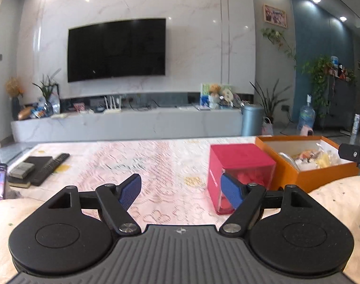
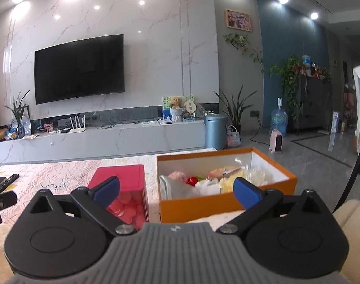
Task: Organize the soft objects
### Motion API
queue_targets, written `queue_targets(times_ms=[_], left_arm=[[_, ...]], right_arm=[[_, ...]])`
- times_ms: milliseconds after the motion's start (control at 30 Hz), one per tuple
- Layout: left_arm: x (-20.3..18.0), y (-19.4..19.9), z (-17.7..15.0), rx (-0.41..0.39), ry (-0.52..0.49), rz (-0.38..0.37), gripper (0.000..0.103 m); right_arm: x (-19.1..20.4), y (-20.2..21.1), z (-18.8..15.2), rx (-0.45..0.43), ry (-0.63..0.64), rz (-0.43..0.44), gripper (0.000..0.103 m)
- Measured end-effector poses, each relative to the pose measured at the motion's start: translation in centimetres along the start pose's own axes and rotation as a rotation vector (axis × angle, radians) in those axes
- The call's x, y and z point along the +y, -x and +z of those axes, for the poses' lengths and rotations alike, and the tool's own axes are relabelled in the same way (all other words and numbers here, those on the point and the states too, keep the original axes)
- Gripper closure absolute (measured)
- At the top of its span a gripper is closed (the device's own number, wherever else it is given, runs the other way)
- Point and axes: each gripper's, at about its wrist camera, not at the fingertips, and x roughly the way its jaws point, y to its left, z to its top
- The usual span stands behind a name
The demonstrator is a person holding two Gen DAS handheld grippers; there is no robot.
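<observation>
Both hand-held grippers wide, empty: left hand-held gripper (image 1: 182,190), right hand-held gripper (image 2: 176,190). Soft items (image 2: 210,182) in orange box (image 2: 227,203); red box (image 2: 123,177) beside. Progress unclear.

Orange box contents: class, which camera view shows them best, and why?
The right wrist view. It looks into the open orange box, so the soft objects show: pink, red, white and yellow pieces. In the left wrist view the orange box sits far right, blurred, its contents partly cut off by the near wall.
</observation>
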Motion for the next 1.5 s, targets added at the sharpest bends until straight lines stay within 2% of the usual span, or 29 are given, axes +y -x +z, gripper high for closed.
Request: queue_targets(times_ms=[133, 300, 467, 600, 1500], left_arm=[[-0.4, -0.3, -0.6, 0.02, -0.053, -0.032, 0.013], [-1.0, -0.4, -3.3, 0.069, -0.094, -0.054, 0.013], [-0.7, -1.0, -3.6, 0.125, -0.066, -0.043, 0.013], [-0.3, -1.2, -3.7, 0.147, -0.048, -0.04, 0.013], [-0.4, -1.0, -3.5, 0.149, -0.051, -0.039, 0.013]], right_arm=[[-0.3, -0.4, -1.2, 0.022, -0.04, -0.019, 0.003], [-0.2, -1.3, -1.6, 0.068, -0.058, -0.025, 0.003], [0.0, -2.1, -2.0, 0.122, -0.052, -0.03, 0.003], [-0.2, -2.0, -2.1, 0.122, -0.069, -0.029, 0.003], [-0.4, -2.3, -1.9, 0.114, -0.076, -0.028, 0.003]])
